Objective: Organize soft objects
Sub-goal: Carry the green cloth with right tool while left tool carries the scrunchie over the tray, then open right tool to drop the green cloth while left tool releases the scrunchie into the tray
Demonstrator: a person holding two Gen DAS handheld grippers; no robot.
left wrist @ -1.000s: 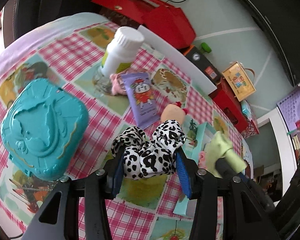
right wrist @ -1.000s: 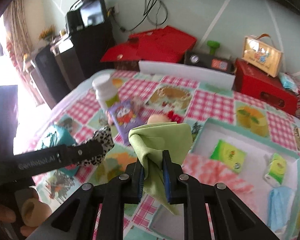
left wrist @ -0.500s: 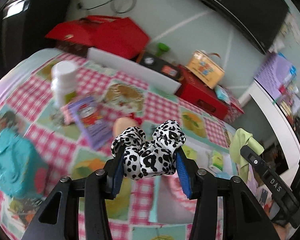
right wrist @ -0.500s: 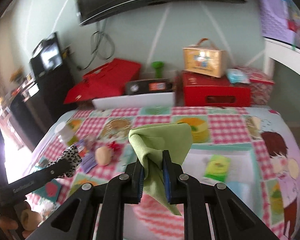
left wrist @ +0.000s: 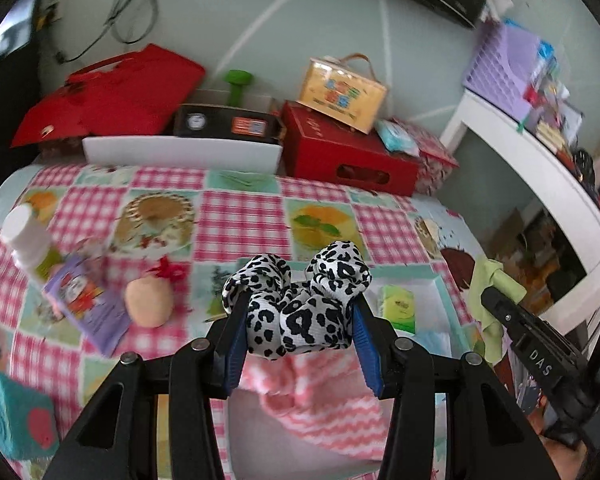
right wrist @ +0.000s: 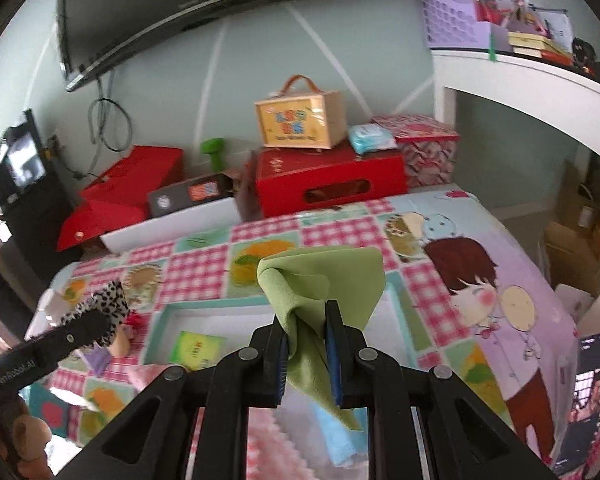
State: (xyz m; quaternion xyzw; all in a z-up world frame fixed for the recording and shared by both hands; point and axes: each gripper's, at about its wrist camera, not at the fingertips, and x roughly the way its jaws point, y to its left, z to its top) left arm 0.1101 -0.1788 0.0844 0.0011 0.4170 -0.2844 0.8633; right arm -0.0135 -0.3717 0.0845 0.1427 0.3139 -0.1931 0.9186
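Note:
My left gripper is shut on a black-and-white leopard-print scrunchie and holds it above the near edge of a white tray with a teal rim. My right gripper is shut on a green cloth that hangs down over the same tray. In the tray lie a pink-and-white zigzag cloth, a green tissue pack and a light blue cloth. The left gripper with the scrunchie shows at the left of the right wrist view.
On the checked tablecloth lie a peach ball with a red bow, a purple packet, a white bottle and a teal case. Red boxes and a long white tray stand at the table's far edge.
Both grippers have swung right and lifted, from the table's left side to over the white tray. Each still holds its object.

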